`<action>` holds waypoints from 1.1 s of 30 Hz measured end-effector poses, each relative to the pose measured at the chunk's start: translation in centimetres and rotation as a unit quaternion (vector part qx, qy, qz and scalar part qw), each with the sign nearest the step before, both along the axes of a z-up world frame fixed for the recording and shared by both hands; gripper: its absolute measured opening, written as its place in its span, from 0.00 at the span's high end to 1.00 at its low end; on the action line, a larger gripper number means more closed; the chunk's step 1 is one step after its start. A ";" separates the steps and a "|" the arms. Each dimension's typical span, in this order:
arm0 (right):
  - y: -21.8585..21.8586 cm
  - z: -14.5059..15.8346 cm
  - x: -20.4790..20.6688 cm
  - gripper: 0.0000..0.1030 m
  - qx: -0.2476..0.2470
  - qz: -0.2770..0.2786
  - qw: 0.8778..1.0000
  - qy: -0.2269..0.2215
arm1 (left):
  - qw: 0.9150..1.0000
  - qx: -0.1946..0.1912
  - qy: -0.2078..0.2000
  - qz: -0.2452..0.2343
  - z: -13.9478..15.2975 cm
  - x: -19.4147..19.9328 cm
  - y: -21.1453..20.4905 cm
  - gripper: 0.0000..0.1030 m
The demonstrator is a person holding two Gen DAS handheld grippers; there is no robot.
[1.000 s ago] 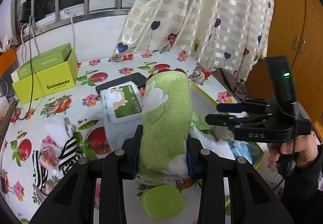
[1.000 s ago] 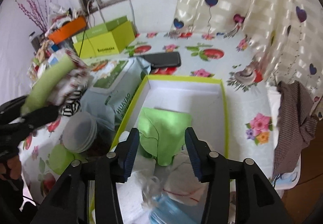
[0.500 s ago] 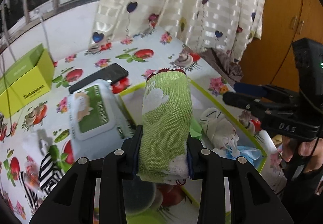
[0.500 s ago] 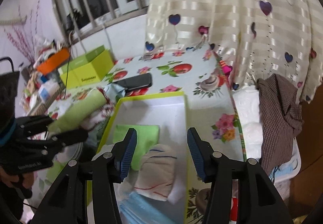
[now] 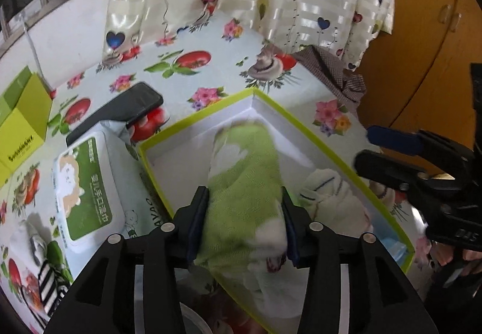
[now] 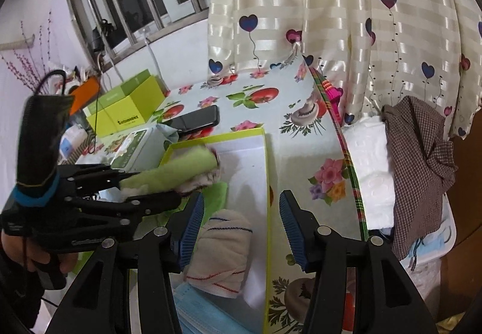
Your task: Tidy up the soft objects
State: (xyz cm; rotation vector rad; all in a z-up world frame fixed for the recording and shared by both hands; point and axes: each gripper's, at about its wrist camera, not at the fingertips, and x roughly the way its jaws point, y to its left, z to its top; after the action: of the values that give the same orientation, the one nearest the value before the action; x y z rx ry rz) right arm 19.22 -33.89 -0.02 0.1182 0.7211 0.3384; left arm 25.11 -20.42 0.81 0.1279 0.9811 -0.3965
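A rolled green towel (image 5: pixel 244 183) lies between the pads of my left gripper (image 5: pixel 244 195), whose jaws are opening. The towel is blurred, and its far end dips into the white box with a yellow-green rim (image 5: pixel 301 120). In the right wrist view the towel (image 6: pixel 180 171) slants over the box's left side, with the left gripper (image 6: pixel 156 186) around it. My right gripper (image 6: pixel 241 198) stands open and empty above the box's right rim (image 6: pixel 266 183). Under it in the box lie a rolled white cloth with stripes (image 6: pixel 223 237), a green cloth (image 6: pixel 217 195) and a blue mask (image 6: pixel 205 313).
Left of the box sit a wet-wipes pack (image 5: pixel 87 189), a black phone (image 5: pixel 120 111) and a lime carton (image 5: pixel 21 123). A striped sock (image 5: pixel 48 282) lies near the front left. A checked cloth (image 6: pixel 421 159) hangs off the table's right side by the curtain.
My left gripper carried the towel rightward and down over the box, and its pads have spread a little. The towel's far end has dropped. The right gripper shifted towards the box's right rim.
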 end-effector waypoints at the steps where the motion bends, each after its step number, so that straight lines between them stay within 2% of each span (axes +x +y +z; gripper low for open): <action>1: -0.1 0.1 -0.2 0.50 0.000 -0.002 1.000 -0.002 | 1.000 -0.003 0.001 0.002 0.0 0.0 0.2 0.55; 8: 0.7 0.6 -3.4 0.50 -0.009 0.015 1.000 -0.011 | 0.999 -0.034 -0.023 0.012 2.0 -1.8 1.9 0.55; 12: 2.4 0.0 -6.8 0.50 -0.022 0.041 0.999 -0.003 | 0.998 -0.042 -0.031 0.018 3.1 -4.2 2.6 0.55; 19: 4.3 -0.8 -10.2 0.50 -0.038 0.071 0.997 0.013 | 0.997 -0.062 -0.045 0.012 3.9 -9.5 3.0 0.55; 24: 5.3 -1.9 -10.0 0.50 -0.048 0.078 0.995 0.034 | 0.996 -0.078 -0.040 0.017 3.2 -12.0 3.5 0.55; 33: 6.5 -3.4 -7.7 0.50 -0.069 0.067 0.993 0.061 | 0.996 -0.070 -0.030 0.038 1.5 -13.4 4.2 0.55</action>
State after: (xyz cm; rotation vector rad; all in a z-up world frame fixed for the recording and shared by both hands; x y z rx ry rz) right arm 11.56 -27.41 -3.45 -0.0419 0.8730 0.4115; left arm 11.75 -16.24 2.31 -0.0248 0.8926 -0.3880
